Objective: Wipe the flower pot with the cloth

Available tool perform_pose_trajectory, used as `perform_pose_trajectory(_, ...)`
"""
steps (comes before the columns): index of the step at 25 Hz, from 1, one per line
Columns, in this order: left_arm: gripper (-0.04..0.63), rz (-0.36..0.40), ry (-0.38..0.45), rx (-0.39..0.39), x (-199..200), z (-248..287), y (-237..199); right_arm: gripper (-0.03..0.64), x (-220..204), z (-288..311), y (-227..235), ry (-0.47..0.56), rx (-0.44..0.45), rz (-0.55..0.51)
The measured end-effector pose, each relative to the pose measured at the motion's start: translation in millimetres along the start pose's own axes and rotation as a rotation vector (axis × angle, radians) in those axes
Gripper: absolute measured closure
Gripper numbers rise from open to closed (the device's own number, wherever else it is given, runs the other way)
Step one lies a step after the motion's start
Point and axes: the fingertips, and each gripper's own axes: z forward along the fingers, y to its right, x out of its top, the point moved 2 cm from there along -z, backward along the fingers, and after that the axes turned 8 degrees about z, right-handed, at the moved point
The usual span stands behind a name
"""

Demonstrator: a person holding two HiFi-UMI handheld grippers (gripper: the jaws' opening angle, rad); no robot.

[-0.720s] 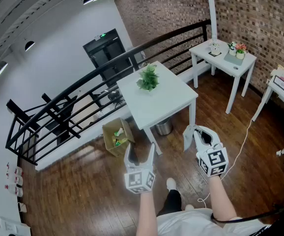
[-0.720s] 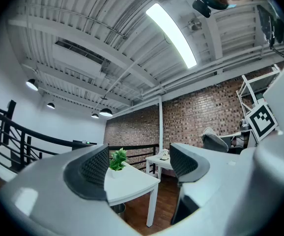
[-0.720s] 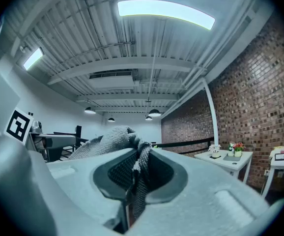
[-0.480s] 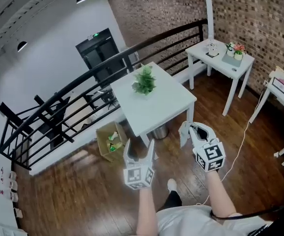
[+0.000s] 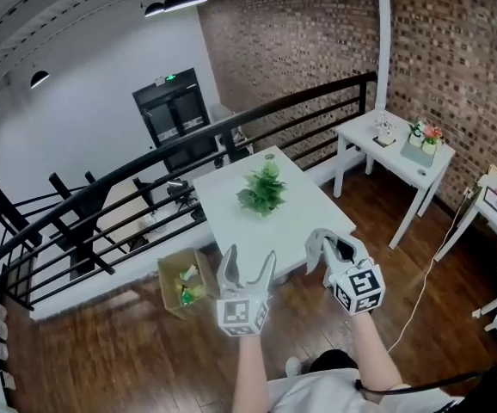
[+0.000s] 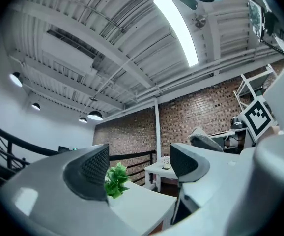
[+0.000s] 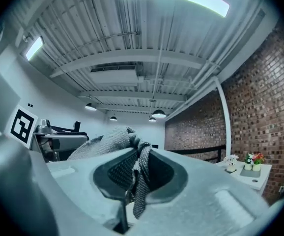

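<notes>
- right tongs (image 5: 333, 249) clamped on the grey cloth (image 7: 113, 140), bunched between the pads; carried ready to wipe, well short of the flower pot (image 5: 264, 194)
- left tongs (image 5: 249, 258) jaws apart, nothing between them; probably kept free to steady the flower pot; level with the cloth, equally short of it
- flower pot sits mid-way on the white counter (image 5: 296, 222); leaves hide most of it; wiping not begun
- smaller counter (image 5: 403, 163) beyond and right of the flower pot; not needed

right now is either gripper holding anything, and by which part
The right gripper is shut on the grey cloth, pinching a bunched fold between its jaws. The left gripper holds nothing; its jaws stand apart.
</notes>
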Motion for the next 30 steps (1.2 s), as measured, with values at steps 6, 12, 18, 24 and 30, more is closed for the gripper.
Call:
perform_pose_trajectory(6, 0.201, -0.049, -0.103, -0.043, -62, 49, -15, 0.598, -13, 56, 32, -0.048, 0.026, 0.044)
perform_pose_trajectory(12, 0.201, -0.032, -0.152, 0.036, -88, 111, -58, 0.599, -3, 142, 81, -0.03, 0.096, 0.162)
perform_pose_trajectory(18, 0.199, -0.071, -0.203, 0.143, -120, 174, -105, 0.598, 45, 237, 113, 0.043, 0.244, 0.189)
perform_pose_trajectory(24, 0.184, -0.215, -0.282, 0.253, -181, 200, -126, 0.598, 19, 297, 143, -0.026, 0.332, 0.216)
perform_pose_trajectory(30, 0.11, -0.142, -0.448, 0.225, -235, 207, -108, 0.598, -12, 320, 179, -0.079, 0.328, 0.335)
